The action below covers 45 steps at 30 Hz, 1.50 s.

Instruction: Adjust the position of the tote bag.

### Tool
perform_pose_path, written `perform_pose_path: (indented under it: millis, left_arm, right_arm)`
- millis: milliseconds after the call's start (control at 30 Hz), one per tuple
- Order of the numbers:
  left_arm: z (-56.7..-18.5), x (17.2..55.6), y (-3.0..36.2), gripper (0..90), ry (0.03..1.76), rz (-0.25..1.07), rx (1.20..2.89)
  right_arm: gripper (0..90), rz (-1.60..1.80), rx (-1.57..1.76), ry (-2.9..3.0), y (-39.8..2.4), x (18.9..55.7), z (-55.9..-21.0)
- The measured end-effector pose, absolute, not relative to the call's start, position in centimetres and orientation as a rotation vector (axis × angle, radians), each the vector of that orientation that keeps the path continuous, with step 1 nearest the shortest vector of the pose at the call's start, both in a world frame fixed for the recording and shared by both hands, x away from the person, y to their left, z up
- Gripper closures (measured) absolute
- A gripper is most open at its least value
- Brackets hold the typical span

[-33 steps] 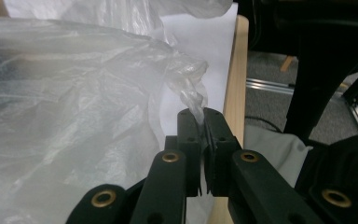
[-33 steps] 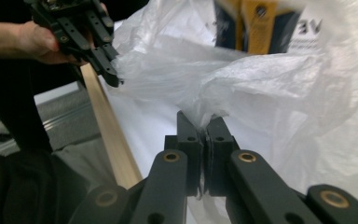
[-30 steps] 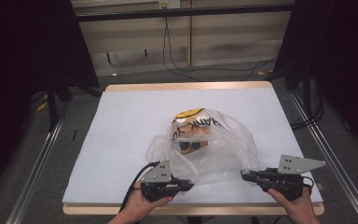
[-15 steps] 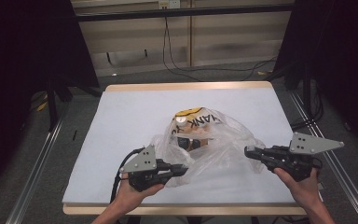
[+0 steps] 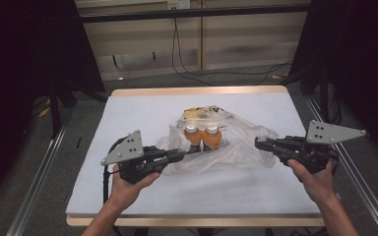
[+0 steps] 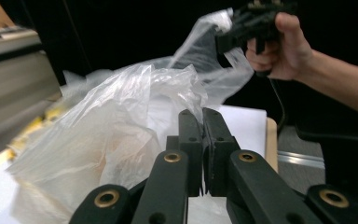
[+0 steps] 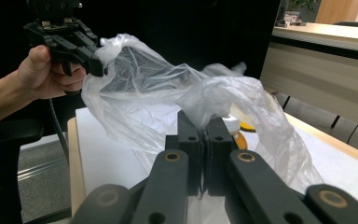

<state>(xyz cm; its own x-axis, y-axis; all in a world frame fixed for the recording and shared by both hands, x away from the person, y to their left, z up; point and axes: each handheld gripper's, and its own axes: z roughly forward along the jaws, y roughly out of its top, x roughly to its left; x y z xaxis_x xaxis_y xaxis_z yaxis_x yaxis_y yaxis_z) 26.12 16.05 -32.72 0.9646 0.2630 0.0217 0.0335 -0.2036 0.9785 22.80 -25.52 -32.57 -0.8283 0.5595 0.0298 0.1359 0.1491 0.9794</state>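
Note:
A clear plastic bag point(image 5: 226, 147) rests in the middle of the white table point(image 5: 142, 113), holding two orange bottles point(image 5: 204, 137) with white caps. My left gripper point(image 5: 179, 155) is shut on the bag's left edge, and in the left gripper view the plastic point(image 6: 135, 121) bunches between its closed jaws point(image 6: 202, 140). My right gripper point(image 5: 258, 144) is shut on the bag's right edge, where the film point(image 7: 214, 100) is pinched at the jaw tips point(image 7: 204, 135). The bag mouth is stretched between the two grippers, both lifted off the table.
A yellow printed packet point(image 5: 204, 112) lies behind the bag. The table's wooden rim point(image 5: 197, 91) runs along the far side. Cables point(image 5: 211, 73) trail on the floor beyond, and metal rails point(image 5: 39, 172) flank the table.
Both grippers have risen from near the front edge and moved apart, pulling the bag's edges up and outward. The bottles now show more clearly inside the bag.

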Motion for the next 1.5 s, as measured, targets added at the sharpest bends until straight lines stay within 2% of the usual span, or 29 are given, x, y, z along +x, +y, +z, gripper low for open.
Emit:
perform_pose_path:
  millis: [333,1233,1500]
  left_arm:
    - [-30.8,27.2,19.5,88.1,0.283,0.287,1.707]
    - [-24.4,32.8,23.9,88.5,0.415,0.440,1.587]
    - [-24.4,34.7,25.0,88.7,0.501,0.456,1.557]
  right_arm:
    - [88.4,1.774,0.692,2.017,-26.0,24.0,-31.2]
    - [88.5,1.753,0.716,1.882,-26.5,30.1,-22.2]
    - [88.5,1.757,0.765,1.836,-27.2,31.3,-21.1]
